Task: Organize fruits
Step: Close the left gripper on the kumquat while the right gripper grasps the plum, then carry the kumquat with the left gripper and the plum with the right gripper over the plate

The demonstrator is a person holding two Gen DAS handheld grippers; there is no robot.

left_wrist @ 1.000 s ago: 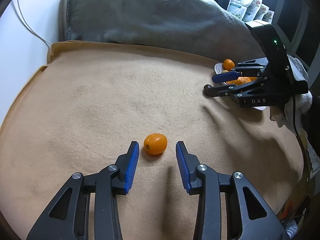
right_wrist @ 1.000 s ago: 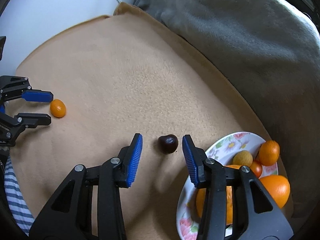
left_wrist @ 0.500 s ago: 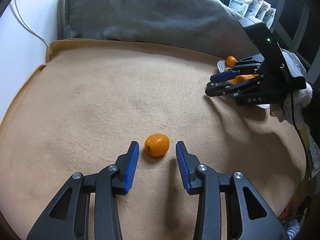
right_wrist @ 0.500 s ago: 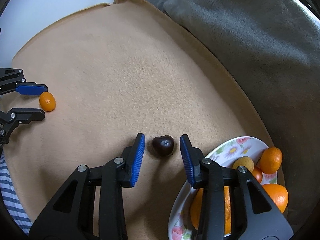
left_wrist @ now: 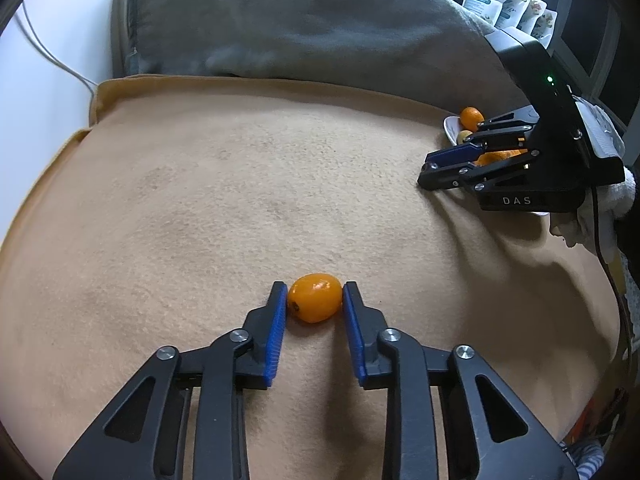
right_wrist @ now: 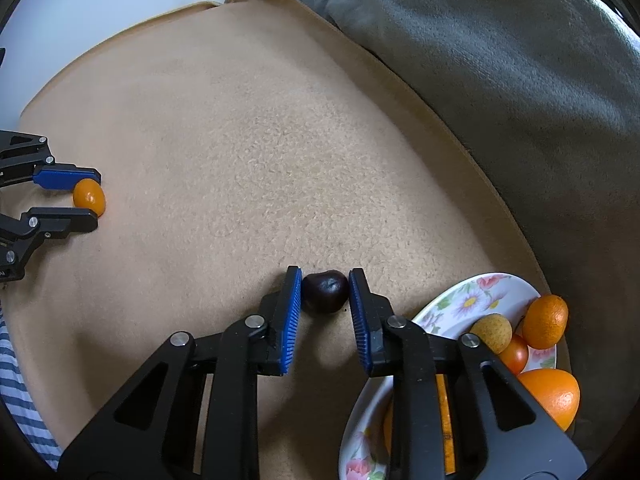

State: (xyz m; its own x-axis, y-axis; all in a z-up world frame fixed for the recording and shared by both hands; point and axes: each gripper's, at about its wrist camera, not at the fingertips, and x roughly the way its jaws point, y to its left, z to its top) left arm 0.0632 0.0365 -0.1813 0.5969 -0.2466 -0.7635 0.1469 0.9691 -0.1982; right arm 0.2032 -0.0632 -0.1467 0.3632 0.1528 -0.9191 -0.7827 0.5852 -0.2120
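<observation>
1. A tan blanket (left_wrist: 240, 208) covers the surface, with a grey cushion (left_wrist: 304, 28) at its far edge.
2. The left gripper (left_wrist: 315, 300) pinches a small orange fruit (left_wrist: 315, 298) resting on the blanket.
3. The right gripper (right_wrist: 325, 292) pinches a dark fruit (right_wrist: 325, 291) just left of the floral plate (right_wrist: 472, 300).

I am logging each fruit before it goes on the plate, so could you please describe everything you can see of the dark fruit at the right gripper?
The dark fruit is small, rounded and deep maroon to near black, with a smooth, slightly glossy skin. It rests on the tan blanket, just left of the flowered plate and apart from it. The right gripper is shut on it, one blue pad pressing each side. No stem is visible.
</observation>
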